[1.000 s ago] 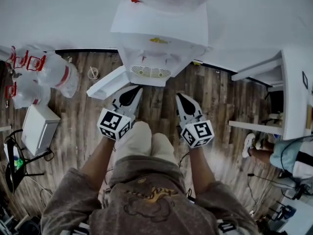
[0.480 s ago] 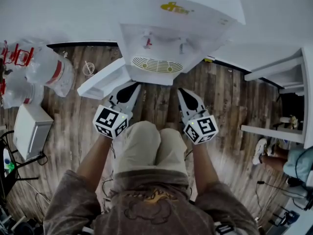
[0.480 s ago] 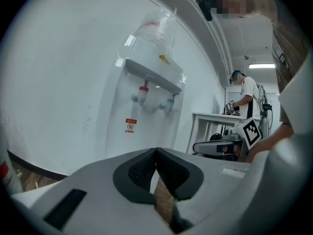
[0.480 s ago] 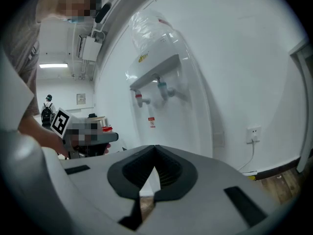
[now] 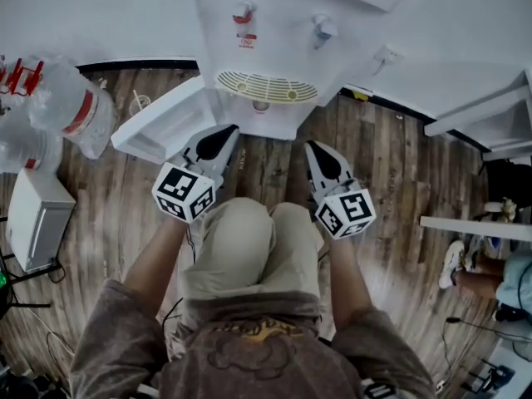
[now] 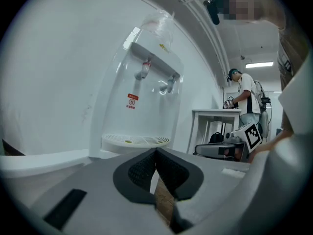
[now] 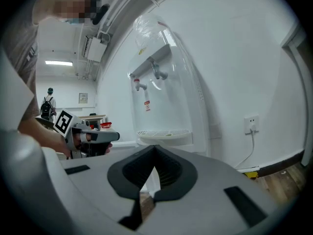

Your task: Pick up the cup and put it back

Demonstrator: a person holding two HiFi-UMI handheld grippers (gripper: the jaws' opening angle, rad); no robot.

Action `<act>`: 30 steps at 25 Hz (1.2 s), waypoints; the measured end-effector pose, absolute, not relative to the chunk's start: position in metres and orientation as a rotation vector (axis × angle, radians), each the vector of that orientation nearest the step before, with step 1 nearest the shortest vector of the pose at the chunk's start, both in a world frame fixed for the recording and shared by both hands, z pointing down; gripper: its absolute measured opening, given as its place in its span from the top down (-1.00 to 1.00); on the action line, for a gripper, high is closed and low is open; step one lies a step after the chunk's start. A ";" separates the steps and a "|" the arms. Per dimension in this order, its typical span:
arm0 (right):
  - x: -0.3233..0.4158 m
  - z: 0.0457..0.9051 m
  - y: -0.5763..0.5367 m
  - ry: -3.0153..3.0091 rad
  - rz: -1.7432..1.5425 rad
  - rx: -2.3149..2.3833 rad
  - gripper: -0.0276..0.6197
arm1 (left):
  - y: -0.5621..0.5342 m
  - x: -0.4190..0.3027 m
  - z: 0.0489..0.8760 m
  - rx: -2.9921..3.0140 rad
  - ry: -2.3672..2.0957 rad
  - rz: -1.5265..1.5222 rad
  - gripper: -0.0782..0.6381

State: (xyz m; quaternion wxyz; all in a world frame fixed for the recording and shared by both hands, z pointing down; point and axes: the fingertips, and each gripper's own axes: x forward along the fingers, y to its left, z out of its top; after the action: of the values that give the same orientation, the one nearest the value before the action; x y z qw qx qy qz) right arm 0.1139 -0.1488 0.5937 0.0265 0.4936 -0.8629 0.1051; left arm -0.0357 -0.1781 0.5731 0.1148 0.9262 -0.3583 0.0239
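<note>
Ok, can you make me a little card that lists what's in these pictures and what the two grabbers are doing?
place: wooden floor by a white wall
main thing: white water dispenser with a red tap, a second tap and a drip tray
left gripper: jaws shut, nothing in them, pointing at the dispenser
right gripper: jaws shut, nothing in them, pointing at the dispenser
off to the side: big water bottles, a white box
cup: none clearly in view

Brown printed sweatshirt, khaki trousers
</note>
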 end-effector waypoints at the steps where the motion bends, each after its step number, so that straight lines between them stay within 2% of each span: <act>1: 0.114 0.598 -0.147 -2.669 0.317 1.525 0.91 | -0.176 -0.035 0.578 2.719 -1.047 0.071 0.77; 24: 0.116 0.623 -0.124 -2.723 0.257 1.501 0.91 | -0.159 -0.044 0.620 2.684 -1.104 0.012 0.76; 30: 0.109 0.631 -0.120 -2.717 0.265 1.485 0.91 | -0.170 -0.046 0.631 2.670 -1.103 0.012 0.34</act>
State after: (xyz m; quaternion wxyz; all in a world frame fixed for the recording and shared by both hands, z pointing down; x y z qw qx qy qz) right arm 0.1094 -0.1201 0.6309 0.0170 0.4777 -0.8742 0.0854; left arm -0.0458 -0.1697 0.6311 0.1260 0.9168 -0.3788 0.0041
